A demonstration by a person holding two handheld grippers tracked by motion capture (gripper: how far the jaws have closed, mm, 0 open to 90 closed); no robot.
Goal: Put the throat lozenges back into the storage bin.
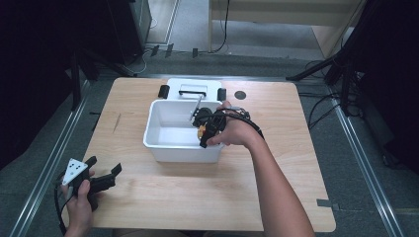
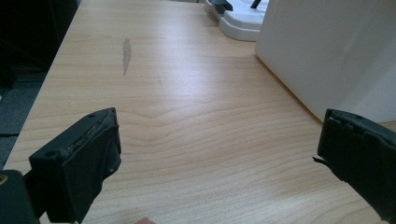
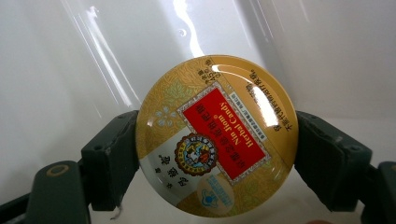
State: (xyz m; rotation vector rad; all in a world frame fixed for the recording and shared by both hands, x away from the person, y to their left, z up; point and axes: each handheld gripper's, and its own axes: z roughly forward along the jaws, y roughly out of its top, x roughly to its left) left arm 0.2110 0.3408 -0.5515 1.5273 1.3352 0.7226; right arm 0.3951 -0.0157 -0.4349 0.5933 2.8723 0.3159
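The right gripper [image 3: 217, 154] pinches a round gold candy tin [image 3: 217, 135] inside the white bin [image 1: 168, 128]. The left gripper [image 2: 219, 154] rests on the tabletop [image 1: 276, 163], jaws spread wide.

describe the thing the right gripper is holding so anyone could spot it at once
Find the white bin mid-table; the right gripper reaches inside it. Between its fingers sits a round, flat candy tin, gold with a red label, the one colourful item against white plastic.

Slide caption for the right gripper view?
Right gripper clamps a round gold candy tin by its edges inside the white bin.
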